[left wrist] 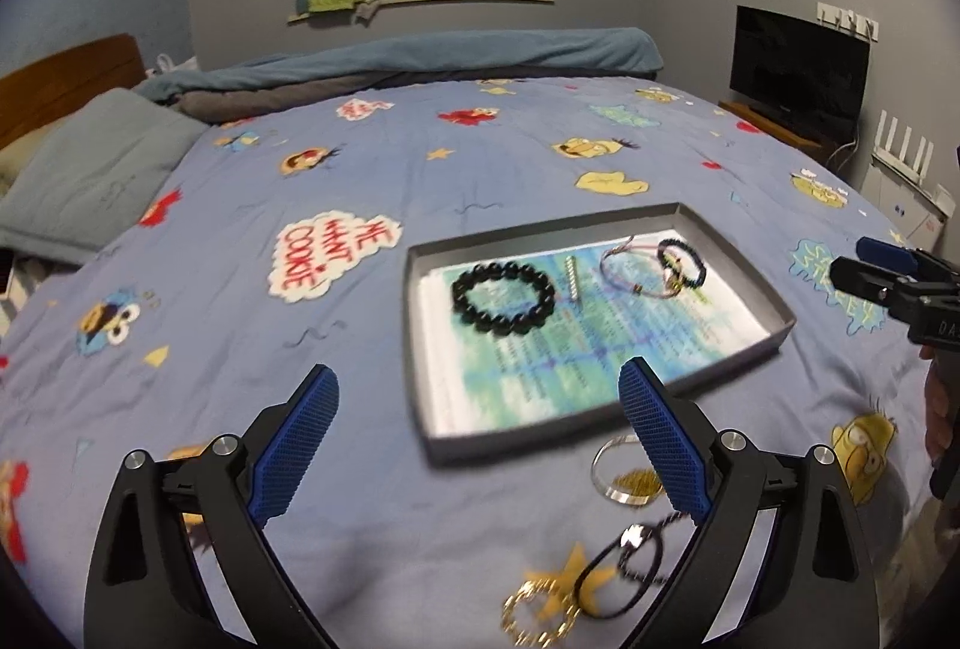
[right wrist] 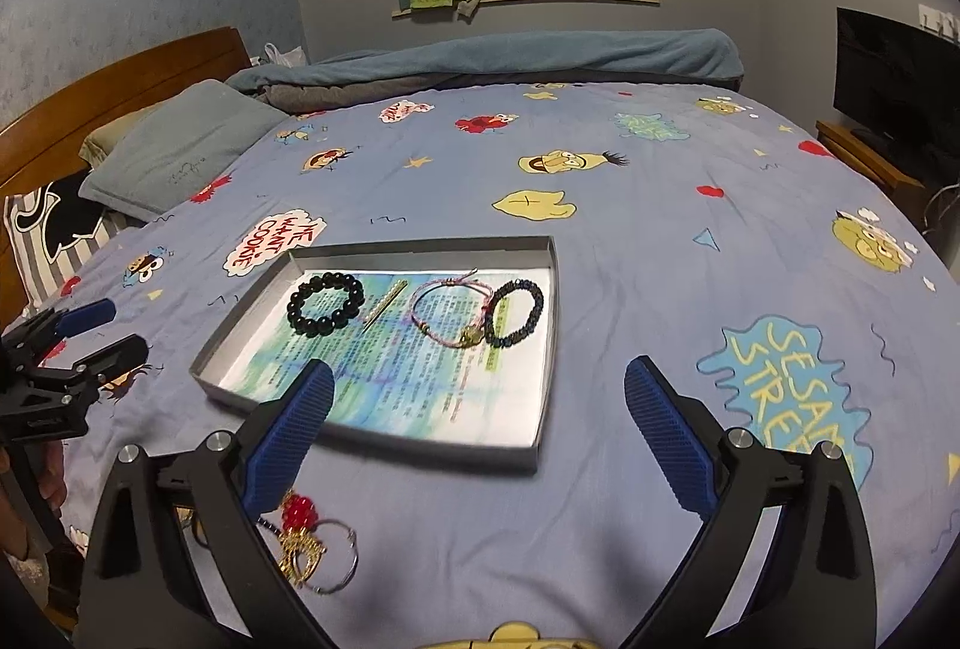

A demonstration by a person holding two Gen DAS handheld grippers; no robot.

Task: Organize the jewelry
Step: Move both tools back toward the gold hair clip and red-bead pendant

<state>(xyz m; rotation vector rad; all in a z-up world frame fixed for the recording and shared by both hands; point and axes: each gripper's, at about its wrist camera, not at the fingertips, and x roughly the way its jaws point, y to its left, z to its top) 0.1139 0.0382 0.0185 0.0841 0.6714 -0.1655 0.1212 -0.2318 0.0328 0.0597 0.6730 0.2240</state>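
A shallow grey tray [left wrist: 600, 220] [right wrist: 543, 349] lies on the bed with a printed sheet inside. In it are a big black bead bracelet [left wrist: 503, 298] [right wrist: 325, 311], a small metal bar [left wrist: 573, 277] [right wrist: 384, 308], a pink cord bracelet [left wrist: 630, 268] [right wrist: 447, 313] and a dark bead bracelet [left wrist: 681, 262] [right wrist: 515, 314]. Loose pieces lie in front of the tray: a clear ring [left wrist: 624, 469], a black cord piece [left wrist: 630, 559], a gold chain [left wrist: 540, 613], and a red and gold piece [right wrist: 300, 535]. My left gripper [left wrist: 477, 445] and right gripper [right wrist: 480, 433] are open and empty above the bedspread.
The blue cartoon bedspread [left wrist: 420, 138] covers the bed. A grey pillow [left wrist: 90, 169] and wooden headboard [right wrist: 90, 96] are at the left. Folded blankets [left wrist: 420, 66] lie at the far side. A television [left wrist: 798, 66] stands at the right.
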